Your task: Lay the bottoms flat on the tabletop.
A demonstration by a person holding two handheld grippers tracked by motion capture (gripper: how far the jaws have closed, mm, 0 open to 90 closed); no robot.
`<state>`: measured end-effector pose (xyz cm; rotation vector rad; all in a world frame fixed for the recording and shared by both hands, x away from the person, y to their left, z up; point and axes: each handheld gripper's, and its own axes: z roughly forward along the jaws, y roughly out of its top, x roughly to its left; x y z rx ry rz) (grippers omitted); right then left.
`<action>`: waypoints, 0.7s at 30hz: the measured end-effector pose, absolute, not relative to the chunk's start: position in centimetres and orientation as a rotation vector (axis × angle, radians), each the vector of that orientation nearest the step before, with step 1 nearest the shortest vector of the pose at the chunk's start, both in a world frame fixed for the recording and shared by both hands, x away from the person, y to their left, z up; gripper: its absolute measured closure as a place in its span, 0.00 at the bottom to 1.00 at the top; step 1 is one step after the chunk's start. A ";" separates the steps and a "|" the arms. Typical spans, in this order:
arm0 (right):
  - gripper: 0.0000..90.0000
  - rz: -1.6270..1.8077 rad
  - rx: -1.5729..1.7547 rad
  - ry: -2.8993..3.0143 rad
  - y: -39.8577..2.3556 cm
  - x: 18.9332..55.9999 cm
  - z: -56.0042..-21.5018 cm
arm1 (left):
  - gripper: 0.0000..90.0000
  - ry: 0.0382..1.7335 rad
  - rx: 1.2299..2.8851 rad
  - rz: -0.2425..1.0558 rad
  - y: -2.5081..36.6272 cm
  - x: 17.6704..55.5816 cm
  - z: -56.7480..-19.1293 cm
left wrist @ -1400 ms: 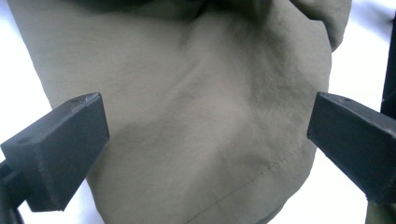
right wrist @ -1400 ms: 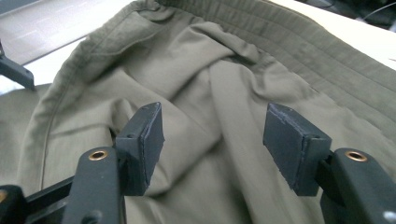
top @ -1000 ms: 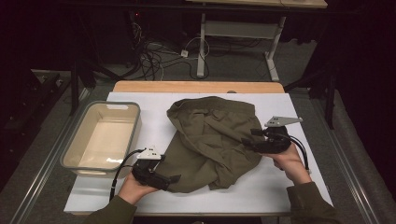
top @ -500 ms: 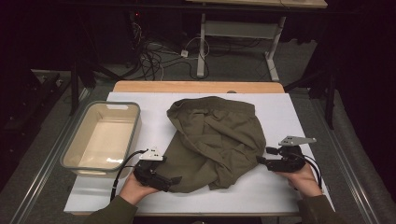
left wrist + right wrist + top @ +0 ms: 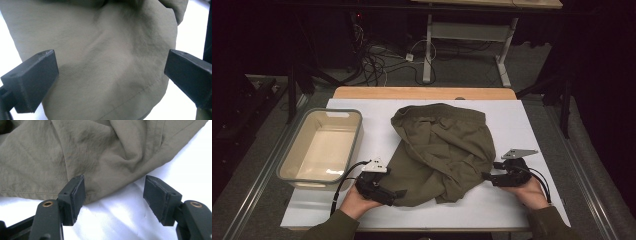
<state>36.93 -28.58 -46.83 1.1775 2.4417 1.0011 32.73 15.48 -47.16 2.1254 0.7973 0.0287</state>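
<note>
**Working an olive garment on the white surface, both claws at its near edge**

Scanning from the left in the high view, we note a beige plastic bin (image 5: 319, 147) standing on the white surface (image 5: 532, 125), near its left edge and well apart from the cloth. Just beside the bin's near right corner we see the left claw (image 5: 399, 194), held low in the person's left hand (image 5: 354, 202), its tips at the near left hem of the olive garment (image 5: 442, 147). In the left gripper view its jaws stand wide apart with the garment (image 5: 105, 62) spread flat between and beyond them; the pads do not press on the cloth.

The garment lies crumpled across the middle of the surface, its bulk bunched toward the far side and a stitched hem running along the near edge.

At the right we record the right claw (image 5: 488, 176), held in the right hand (image 5: 529, 192), pointing at the garment's near right edge. In the right gripper view its jaws are apart; the left pad (image 5: 76, 195) sits just at the garment (image 5: 82, 152) hem, the other over bare white surface. Nothing is clamped.
</note>
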 end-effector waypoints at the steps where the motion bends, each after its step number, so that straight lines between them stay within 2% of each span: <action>1: 0.43 1.005 1.169 2.444 -28.5 36.9 -46.8 | 0.00 0.797 2.125 0.029 15.5 32.7 -47.2; 4: 0.52 0.985 1.155 2.439 -28.3 36.8 -46.9 | 0.00 0.795 2.127 0.029 15.4 32.7 -47.2; 6: 0.54 0.982 1.142 2.436 -28.3 36.8 -46.9 | 0.00 0.793 2.128 0.030 15.4 32.7 -47.2; 7: 0.62 0.968 1.144 2.425 -28.2 36.8 -46.9 | 0.00 0.793 2.128 0.030 15.4 32.7 -47.2; 17: 0.95 0.975 1.092 2.437 -28.1 37.0 -46.9 | 0.00 0.789 2.133 0.030 15.3 32.7 -47.2; 21: 0.99 0.976 1.074 2.430 -28.3 37.1 -46.4 | 0.00 0.791 2.134 0.030 15.4 32.7 -47.2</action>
